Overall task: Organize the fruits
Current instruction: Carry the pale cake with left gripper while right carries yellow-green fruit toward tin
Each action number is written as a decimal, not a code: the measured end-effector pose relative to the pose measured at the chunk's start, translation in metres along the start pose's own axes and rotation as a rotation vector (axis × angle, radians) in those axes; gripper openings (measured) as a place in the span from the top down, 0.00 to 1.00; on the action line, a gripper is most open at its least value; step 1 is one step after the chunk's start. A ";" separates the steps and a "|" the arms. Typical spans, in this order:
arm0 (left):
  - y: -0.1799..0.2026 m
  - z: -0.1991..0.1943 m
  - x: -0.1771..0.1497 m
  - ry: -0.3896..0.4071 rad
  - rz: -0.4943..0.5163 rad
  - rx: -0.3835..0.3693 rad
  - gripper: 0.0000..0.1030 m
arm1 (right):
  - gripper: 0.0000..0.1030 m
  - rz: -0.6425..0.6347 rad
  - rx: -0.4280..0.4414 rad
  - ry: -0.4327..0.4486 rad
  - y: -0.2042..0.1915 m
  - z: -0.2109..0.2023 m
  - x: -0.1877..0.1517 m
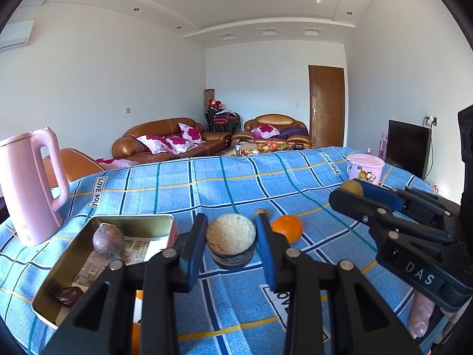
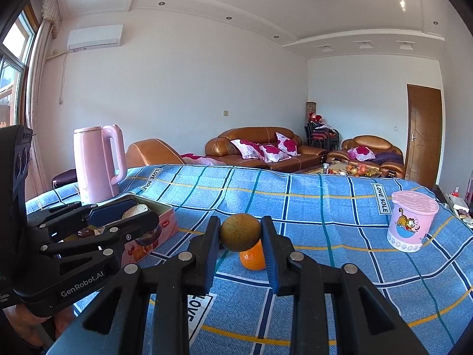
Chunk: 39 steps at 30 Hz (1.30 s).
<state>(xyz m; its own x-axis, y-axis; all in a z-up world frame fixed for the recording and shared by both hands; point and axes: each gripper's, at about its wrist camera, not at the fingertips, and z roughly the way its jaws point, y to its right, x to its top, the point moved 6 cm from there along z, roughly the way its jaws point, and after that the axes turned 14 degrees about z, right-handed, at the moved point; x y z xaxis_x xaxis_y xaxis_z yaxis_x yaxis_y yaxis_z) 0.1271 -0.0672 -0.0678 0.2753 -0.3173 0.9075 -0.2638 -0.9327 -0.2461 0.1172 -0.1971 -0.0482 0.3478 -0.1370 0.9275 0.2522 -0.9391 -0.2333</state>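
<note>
Brown-green fruit: a round, olive-brown fruit sits pinched between my right gripper's two blue pads, lifted off the cloth; which fruit it is I cannot tell.
Right fingers: closed in on that fruit, touching it on both sides.
Orange: an orange lies on the tablecloth, low behind the held fruit in the right wrist view.
Left fingers: my left gripper stands part open around a round, rice-topped cake in a dark cup; a narrow gap shows on each side, so whether I grip it I cannot tell.
Tin: an open metal tin sits just left of my left fingers, holding a purplish round fruit and a dark dried fruit.
Cloth: a blue checked tablecloth covers the table.
Edges: a pink kettle stands behind the tin; a pink lidded tub stands far right.
</note>
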 end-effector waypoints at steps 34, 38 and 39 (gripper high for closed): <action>-0.034 -0.010 -0.018 -0.052 -0.040 0.013 0.66 | 0.71 -0.042 0.011 -0.112 -0.040 0.018 -0.018; -0.042 -0.008 -0.023 -0.075 -0.049 0.028 0.66 | 0.71 -0.043 0.028 -0.122 -0.047 0.023 -0.018; -0.044 -0.008 -0.024 -0.081 -0.053 0.032 0.66 | 0.71 -0.046 0.033 -0.125 -0.049 0.024 -0.018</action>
<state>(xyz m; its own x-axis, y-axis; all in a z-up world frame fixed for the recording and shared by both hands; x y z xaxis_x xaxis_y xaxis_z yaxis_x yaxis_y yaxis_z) 0.1251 -0.0167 -0.0764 0.3623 -0.2791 0.8893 -0.2177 -0.9531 -0.2104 0.1207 -0.1405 -0.0603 0.4446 -0.0518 0.8942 0.2992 -0.9324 -0.2028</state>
